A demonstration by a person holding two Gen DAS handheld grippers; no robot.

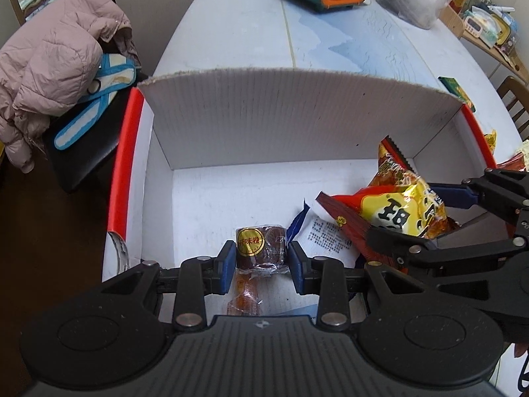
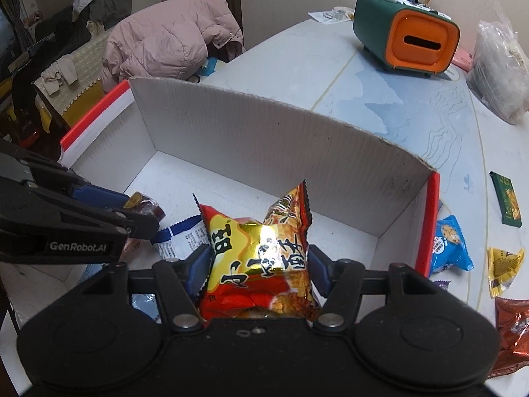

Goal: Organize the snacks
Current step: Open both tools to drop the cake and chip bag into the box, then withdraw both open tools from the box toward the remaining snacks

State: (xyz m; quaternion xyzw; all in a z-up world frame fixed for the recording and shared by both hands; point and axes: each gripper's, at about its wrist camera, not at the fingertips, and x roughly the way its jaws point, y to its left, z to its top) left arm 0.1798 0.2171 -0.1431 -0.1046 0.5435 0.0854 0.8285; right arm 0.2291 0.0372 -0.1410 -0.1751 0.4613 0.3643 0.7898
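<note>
A white cardboard box (image 1: 264, 122) with red edges stands on the table; it also shows in the right wrist view (image 2: 264, 139). My left gripper (image 1: 261, 258) is shut on a small brown wrapped roll snack (image 1: 261, 246) with a gold sticker, held inside the box; the roll also shows in the right wrist view (image 2: 145, 206). My right gripper (image 2: 258, 264) is shut on a red and yellow snack bag (image 2: 261, 254), held over the box's right part; the bag also shows in the left wrist view (image 1: 396, 205). A white and blue packet (image 1: 327, 235) lies on the box floor.
Loose snacks lie on the table right of the box: a blue packet (image 2: 449, 244), a yellow one (image 2: 502, 264), a red one (image 2: 512, 340), a green one (image 2: 506, 198). A green and orange tissue holder (image 2: 410, 43) and a plastic bag (image 2: 499, 76) stand behind. A chair with a pink coat (image 1: 56, 72) is left.
</note>
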